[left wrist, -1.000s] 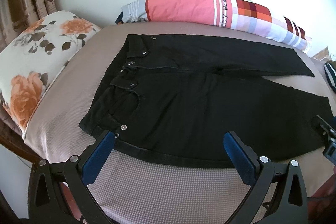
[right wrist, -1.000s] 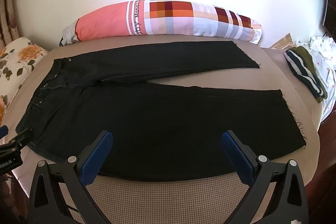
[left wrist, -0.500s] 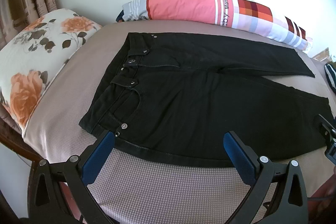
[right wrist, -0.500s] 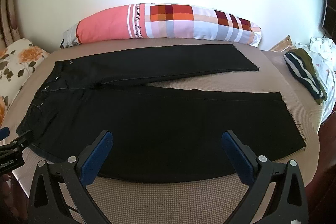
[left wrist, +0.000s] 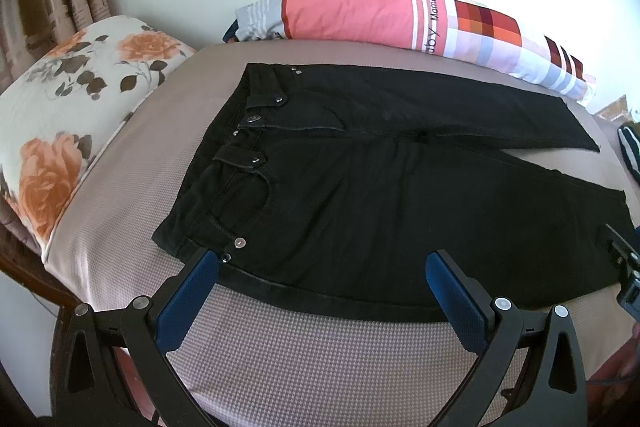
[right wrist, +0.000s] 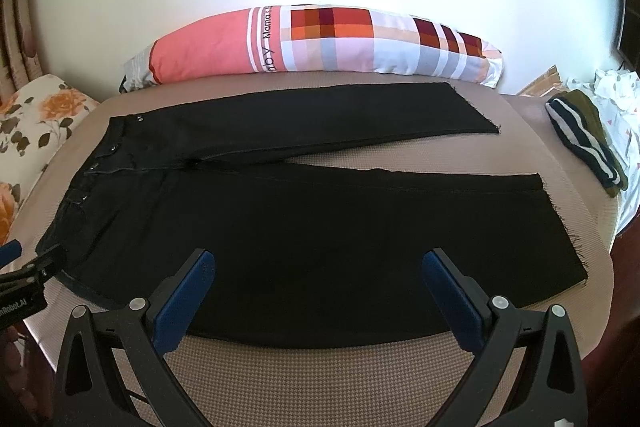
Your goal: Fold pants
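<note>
Pants of black denim lay flat and unfolded on the beige textured bed, just ahead of the left claw, whose blue-padded fingers stood wide apart and held nothing. Its left finger sat at the near waistband corner by the rivets; its right finger reached the near side seam. Judging from this, the first fold had not begun, and a good start would be to pinch the near edge at the waistband, both layers together, and carry it over onto the far leg. Far left of the claw rested a floral cushion; beyond the pants lay a long pink and checked bolster pillow, close enough to catch a carried edge.

From the right wrist, the right claw was likewise spread wide and empty, poised over the near leg's outer seam. The two legs splayed apart toward the frayed hems, so the near hem probably needed a matching grip for the legs to land square. Far to the claw's right lay a striped dark folded garment beside white crumpled cloth, clear of the fold path.
</note>
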Tool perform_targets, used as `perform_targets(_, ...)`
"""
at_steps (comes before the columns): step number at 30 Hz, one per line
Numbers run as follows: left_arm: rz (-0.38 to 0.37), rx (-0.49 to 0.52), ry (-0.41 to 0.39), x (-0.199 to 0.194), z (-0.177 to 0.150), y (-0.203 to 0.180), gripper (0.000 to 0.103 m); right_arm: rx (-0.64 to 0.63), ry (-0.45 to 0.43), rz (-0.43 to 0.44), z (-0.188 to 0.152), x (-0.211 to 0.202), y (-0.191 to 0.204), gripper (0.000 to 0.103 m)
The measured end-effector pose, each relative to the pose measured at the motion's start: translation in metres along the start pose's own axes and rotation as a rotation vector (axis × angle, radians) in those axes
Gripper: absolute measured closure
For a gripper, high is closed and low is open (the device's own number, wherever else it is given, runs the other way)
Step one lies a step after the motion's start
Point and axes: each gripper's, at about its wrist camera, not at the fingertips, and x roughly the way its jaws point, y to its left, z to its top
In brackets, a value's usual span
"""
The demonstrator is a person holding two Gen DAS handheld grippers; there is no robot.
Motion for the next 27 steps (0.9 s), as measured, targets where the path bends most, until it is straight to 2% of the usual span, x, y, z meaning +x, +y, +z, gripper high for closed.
perform_targets(16, 0.005, -0.006, -0.005, -0.004, 0.003, 0.005, 0.000, 0.006, 0.008, -0.004, 0.000, 0.000, 0.000, 0.000)
perform_targets(27, -0.004, -0.067, -0.006, -0.003, 0.018, 0.028, 0.000, 0.024, 0.007, 0.027, -0.001, 0.003, -0.005, 0.000)
